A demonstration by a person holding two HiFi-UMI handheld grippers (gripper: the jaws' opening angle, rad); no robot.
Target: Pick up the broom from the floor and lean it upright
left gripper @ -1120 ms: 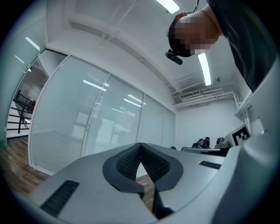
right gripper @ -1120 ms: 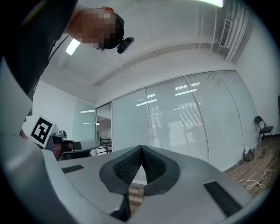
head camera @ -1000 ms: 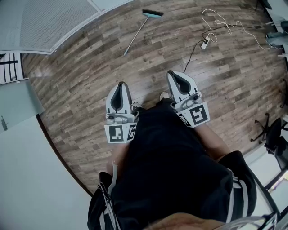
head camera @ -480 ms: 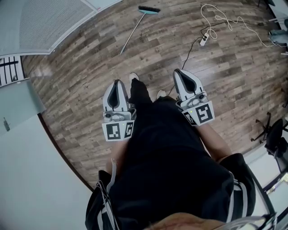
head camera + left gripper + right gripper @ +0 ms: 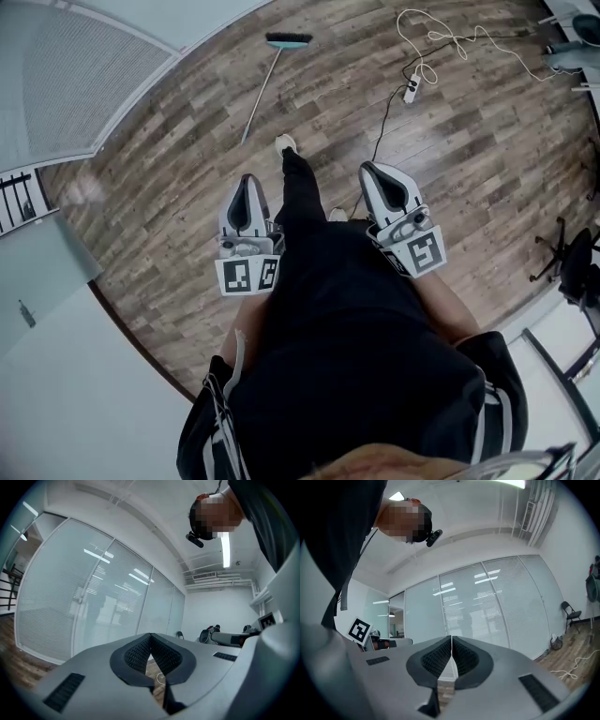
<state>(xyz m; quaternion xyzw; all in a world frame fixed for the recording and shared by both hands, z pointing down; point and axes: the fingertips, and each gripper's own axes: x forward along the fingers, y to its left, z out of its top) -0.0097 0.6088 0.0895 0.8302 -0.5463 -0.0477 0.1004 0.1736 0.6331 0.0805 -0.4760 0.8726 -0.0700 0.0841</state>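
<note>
The broom [image 5: 264, 78] lies flat on the wooden floor at the top of the head view, its teal head [image 5: 288, 40] farthest from me and its thin grey handle running down-left. My left gripper [image 5: 249, 184] and right gripper [image 5: 368, 172] are held level at waist height, well short of the broom, both shut and empty. In the left gripper view the left gripper [image 5: 150, 634] has its jaws pressed together, and so does the right gripper [image 5: 451, 638] in the right gripper view. A leg with a white shoe [image 5: 286, 143] steps forward between them.
A white cable and power strip [image 5: 410, 90] trail over the floor at the upper right. A glass partition wall with blinds [image 5: 66, 84] runs along the upper left. Black office chairs [image 5: 570, 272] stand at the right edge.
The person has walked toward the broom: it sits lower and nearer in the head view. A leg has swung forward between the grippers. Both grippers stay shut.
</note>
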